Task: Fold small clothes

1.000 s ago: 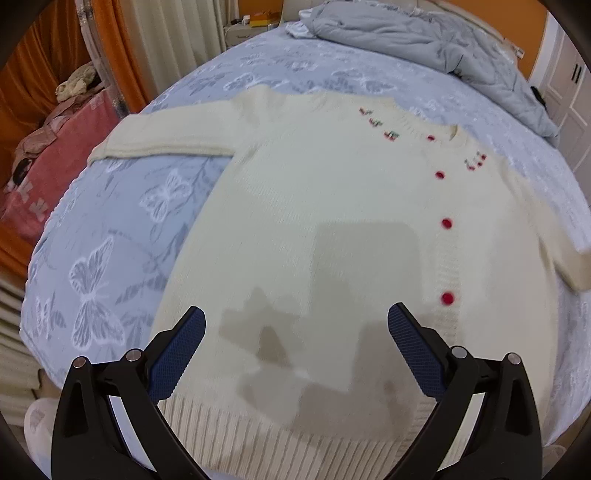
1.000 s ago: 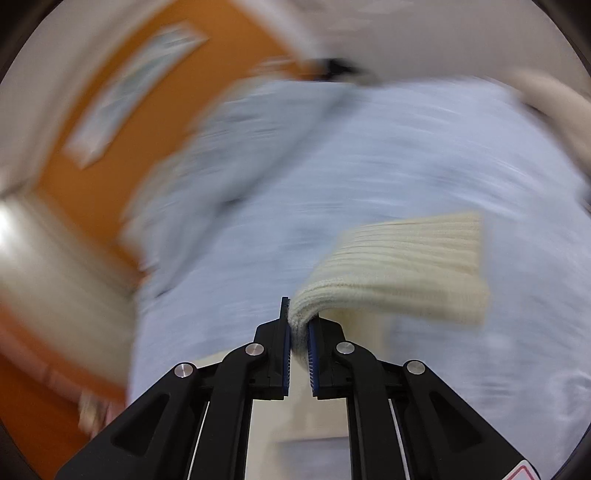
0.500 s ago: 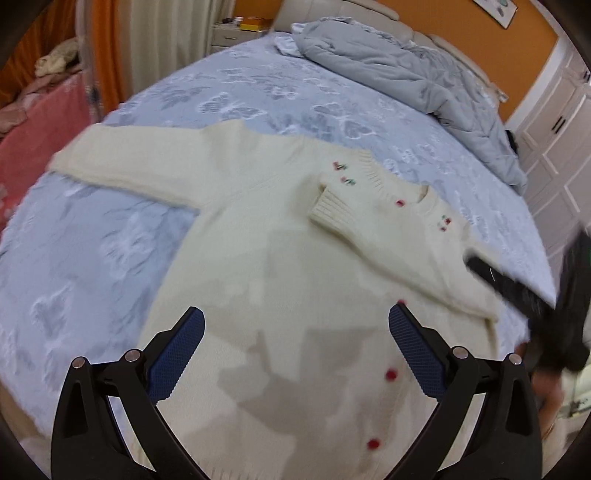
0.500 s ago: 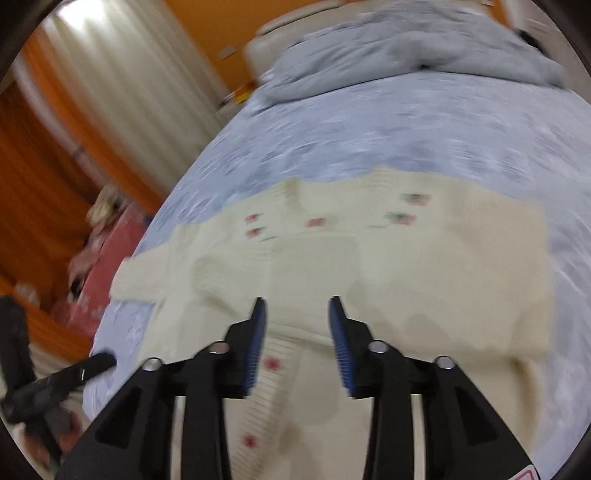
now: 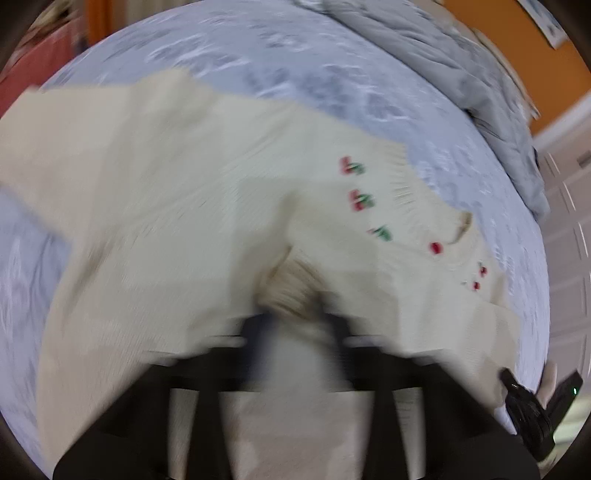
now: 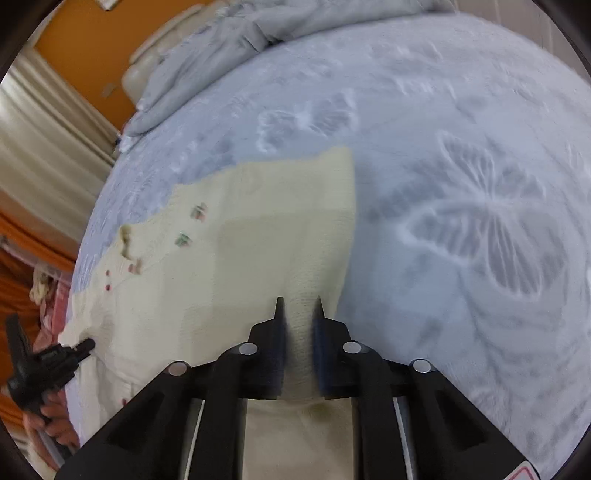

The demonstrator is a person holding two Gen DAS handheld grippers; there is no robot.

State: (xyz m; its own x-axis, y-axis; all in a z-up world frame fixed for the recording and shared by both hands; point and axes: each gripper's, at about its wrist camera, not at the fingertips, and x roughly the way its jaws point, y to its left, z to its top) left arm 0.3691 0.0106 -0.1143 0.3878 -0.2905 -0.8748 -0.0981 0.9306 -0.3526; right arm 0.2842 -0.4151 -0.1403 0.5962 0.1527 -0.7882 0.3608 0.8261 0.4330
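A bed covered by a pale blue butterfly-patterned bedspread point(image 6: 461, 229) carries a crumpled grey duvet point(image 6: 236, 33) at its far end, against an orange wall point(image 6: 85, 40), with cream curtains point(image 6: 40, 147) beside it and white panelled doors point(image 5: 569, 229).

A cream knitted cardigan point(image 5: 177, 206) lies spread flat on the bed point(image 6: 461, 184), front side up. Red buttons run down its placket, with small red-and-green cherry motifs point(image 5: 360, 199) beside the ribbed neckline. One sleeve is folded in across the chest, its ribbed cuff point(image 5: 291, 291) resting on the body; the other sleeve stretches outward.
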